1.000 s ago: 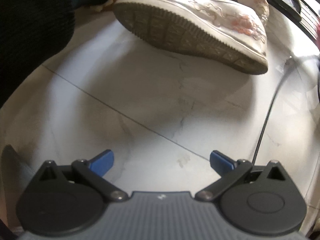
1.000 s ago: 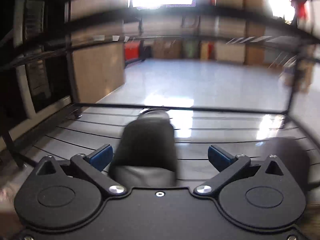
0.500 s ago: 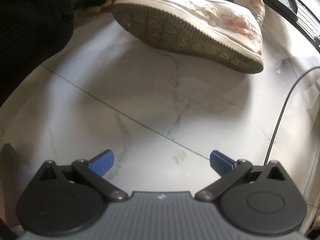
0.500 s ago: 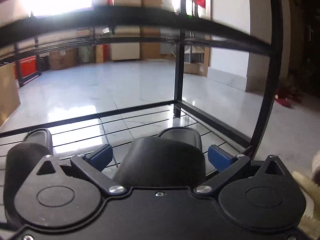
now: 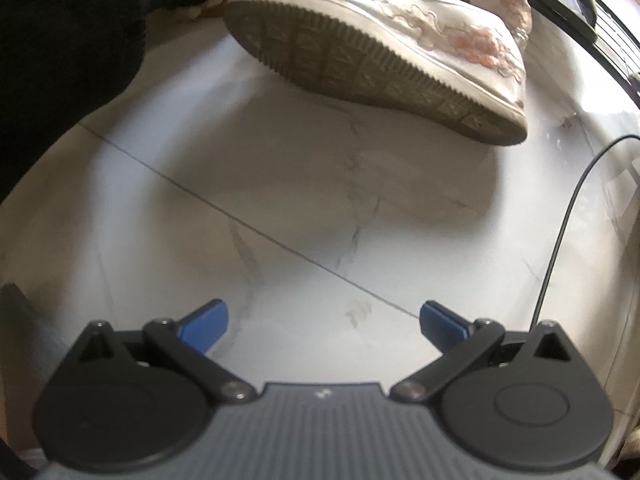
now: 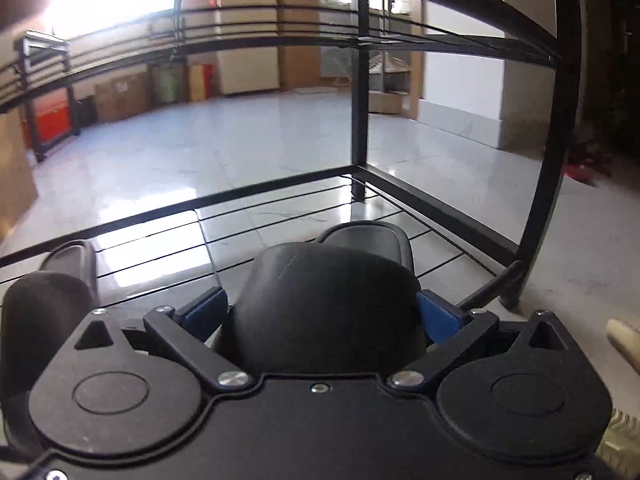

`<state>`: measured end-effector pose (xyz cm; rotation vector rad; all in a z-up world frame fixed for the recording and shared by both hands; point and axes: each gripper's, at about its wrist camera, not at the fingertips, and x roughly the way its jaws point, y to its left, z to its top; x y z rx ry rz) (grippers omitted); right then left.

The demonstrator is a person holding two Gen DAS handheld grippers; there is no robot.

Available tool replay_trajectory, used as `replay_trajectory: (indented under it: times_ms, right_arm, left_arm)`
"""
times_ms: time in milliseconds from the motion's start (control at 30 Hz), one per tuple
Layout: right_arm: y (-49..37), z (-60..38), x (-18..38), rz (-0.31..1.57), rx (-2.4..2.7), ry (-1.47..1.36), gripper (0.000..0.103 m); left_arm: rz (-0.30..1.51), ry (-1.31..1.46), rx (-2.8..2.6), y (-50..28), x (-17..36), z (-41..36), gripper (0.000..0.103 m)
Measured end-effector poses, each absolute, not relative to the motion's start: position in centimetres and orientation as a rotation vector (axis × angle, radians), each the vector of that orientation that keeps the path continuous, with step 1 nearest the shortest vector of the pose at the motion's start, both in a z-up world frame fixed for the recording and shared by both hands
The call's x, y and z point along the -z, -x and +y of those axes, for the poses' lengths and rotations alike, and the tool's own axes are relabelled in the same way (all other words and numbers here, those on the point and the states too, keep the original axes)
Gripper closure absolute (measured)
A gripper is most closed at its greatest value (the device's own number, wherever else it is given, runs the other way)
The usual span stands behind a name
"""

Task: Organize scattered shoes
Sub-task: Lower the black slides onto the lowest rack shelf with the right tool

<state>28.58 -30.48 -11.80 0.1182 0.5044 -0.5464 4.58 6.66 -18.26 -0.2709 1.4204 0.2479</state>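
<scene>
Right tongs (image 6: 323, 314) pinch black shoe (image 6: 324, 308) on rack (image 6: 540, 200); left tongs (image 5: 323, 322) gape empty.

Right claw (image 6: 322, 314) now around black shoe (image 6: 320, 304).

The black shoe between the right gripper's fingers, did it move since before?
Yes. The black shoe went rightward along the rack: its right corner post, far off a second ago, now stands close by.

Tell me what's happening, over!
Left gripper open, empty. Right gripper around black rubber shoe on black wire rack. Embroidered white shoe on floor.
</scene>
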Motion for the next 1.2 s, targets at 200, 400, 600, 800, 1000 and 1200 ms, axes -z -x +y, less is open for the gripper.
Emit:
replay_trajectory:
  times_ms: [200, 400, 600, 800, 1000, 1200]
  right_arm:
    - [-26.9, -30.2, 11.8, 0.458, 0.443, -0.061, 0.003]
    - [-24.8, -26.7, 11.8, 0.422, 0.230, 0.074, 0.003]
    - [-28.3, -25.0, 11.5, 0.401, 0.143, 0.184, 0.003]
    - [-32.3, -24.7, 11.5, 0.407, 0.019, 0.251, 0.017]
    - [-33.0, -25.2, 11.4, 0.425, -0.024, 0.229, 0.004]
    - [-29.3, -27.3, 10.9, 0.437, 0.038, 0.079, 0.000]
  left_arm:
    - [1.425, 0.281, -0.275, -4.0, 15.9, 3.8, 0.001]
    - [1.434, 0.273, -0.277, -3.8, 15.1, 2.5, 0.001]
    - [1.436, 0.263, -0.289, -3.7, 14.1, 1.3, 0.001]
    - [1.441, 0.256, -0.327, -4.0, 13.3, 0.3, 0.001]
    - [1.469, 0.275, -0.336, -4.1, 12.2, -1.7, 0.001]
    - [1.462, 0.272, -0.317, -3.5, 10.1, -4.3, 0.001]
